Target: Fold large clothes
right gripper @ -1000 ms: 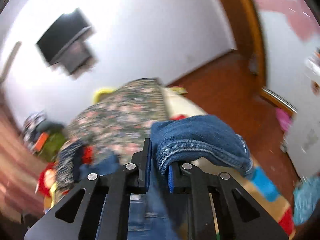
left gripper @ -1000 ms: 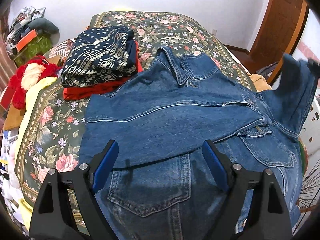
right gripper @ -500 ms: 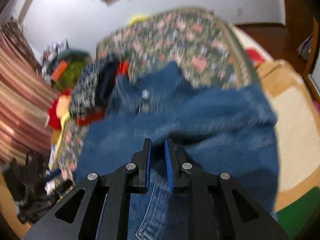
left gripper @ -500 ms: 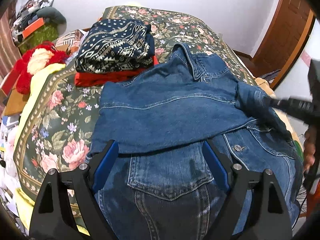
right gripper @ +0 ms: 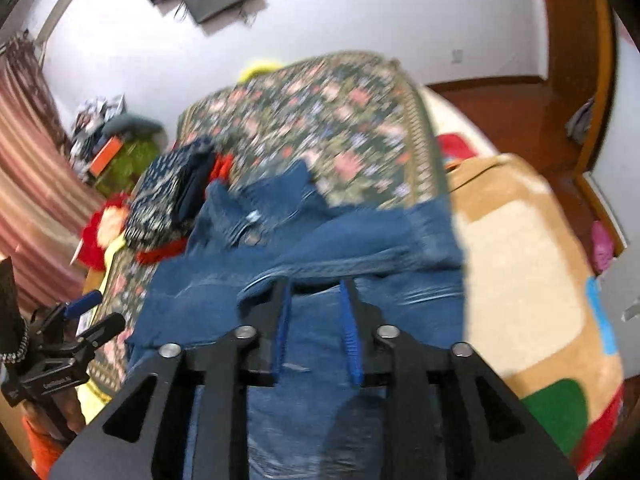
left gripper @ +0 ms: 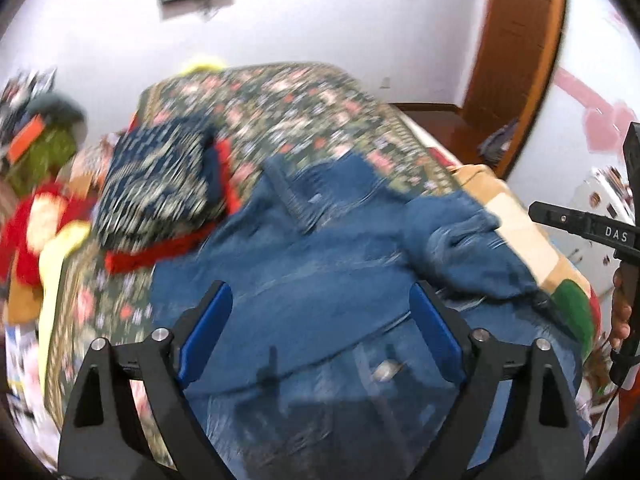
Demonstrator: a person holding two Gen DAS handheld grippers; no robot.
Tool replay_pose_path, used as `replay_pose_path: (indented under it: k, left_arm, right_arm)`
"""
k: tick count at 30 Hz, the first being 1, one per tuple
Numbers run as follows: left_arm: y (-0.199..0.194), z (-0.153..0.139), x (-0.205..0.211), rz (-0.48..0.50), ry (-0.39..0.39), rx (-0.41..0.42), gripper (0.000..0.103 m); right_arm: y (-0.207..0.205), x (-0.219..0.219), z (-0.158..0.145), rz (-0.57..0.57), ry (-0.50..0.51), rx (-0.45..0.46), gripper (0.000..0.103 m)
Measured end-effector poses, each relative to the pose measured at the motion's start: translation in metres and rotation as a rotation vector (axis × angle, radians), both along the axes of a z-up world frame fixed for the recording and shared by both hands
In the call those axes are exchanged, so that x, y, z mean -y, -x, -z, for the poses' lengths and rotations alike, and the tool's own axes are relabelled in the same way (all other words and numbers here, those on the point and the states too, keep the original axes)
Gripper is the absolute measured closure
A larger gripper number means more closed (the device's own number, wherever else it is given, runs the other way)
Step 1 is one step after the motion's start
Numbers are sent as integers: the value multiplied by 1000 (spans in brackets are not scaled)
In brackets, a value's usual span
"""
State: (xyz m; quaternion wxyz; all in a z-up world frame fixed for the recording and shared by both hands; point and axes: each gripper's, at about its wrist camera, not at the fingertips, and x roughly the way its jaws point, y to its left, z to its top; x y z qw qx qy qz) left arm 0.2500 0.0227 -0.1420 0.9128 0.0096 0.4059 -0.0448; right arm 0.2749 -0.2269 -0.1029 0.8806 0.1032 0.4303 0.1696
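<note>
A blue denim jacket (left gripper: pixel 340 248) lies spread on the floral bedspread (left gripper: pixel 300 104), collar toward the far end. Its right sleeve (left gripper: pixel 460 240) is folded inward over the body. My left gripper (left gripper: pixel 318 292) hangs above the jacket's lower half, open wide with nothing between its fingers. In the right wrist view the jacket (right gripper: pixel 224 304) lies below my right gripper (right gripper: pixel 315 286), and the sleeve (right gripper: pixel 380 240) lies just past the fingertips. The right jaws are opening and their pads press on no cloth. The left gripper (right gripper: pixel 104 310) shows at the left edge.
A stack of folded clothes (left gripper: pixel 160 192), navy patterned over red, sits on the bed left of the collar. A red plush toy (left gripper: pixel 36 224) lies beyond the bed's left edge. A tan blanket (right gripper: pixel 520 260) covers the right side, with a wooden door frame (left gripper: pixel 516 60) behind.
The right gripper carried the sleeve from the right side across onto the jacket, then its jaws parted off the cloth. The left gripper rose and tilted up, staying open.
</note>
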Motion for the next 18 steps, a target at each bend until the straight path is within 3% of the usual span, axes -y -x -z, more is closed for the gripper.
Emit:
replay_pose_path:
  k: [4,9,18]
  left_arm:
    - [-30,-13,44,136,28,-11,12]
    - [-63,-11,100,257,2,-40,12]
    - [-127,55,191,437,-50,-276,12]
  right_arm:
    - [3,28,4,76,14,9,61]
    - [2,55,27,129,9,-58,59]
    - [4,83,64,166,-25,-160,59]
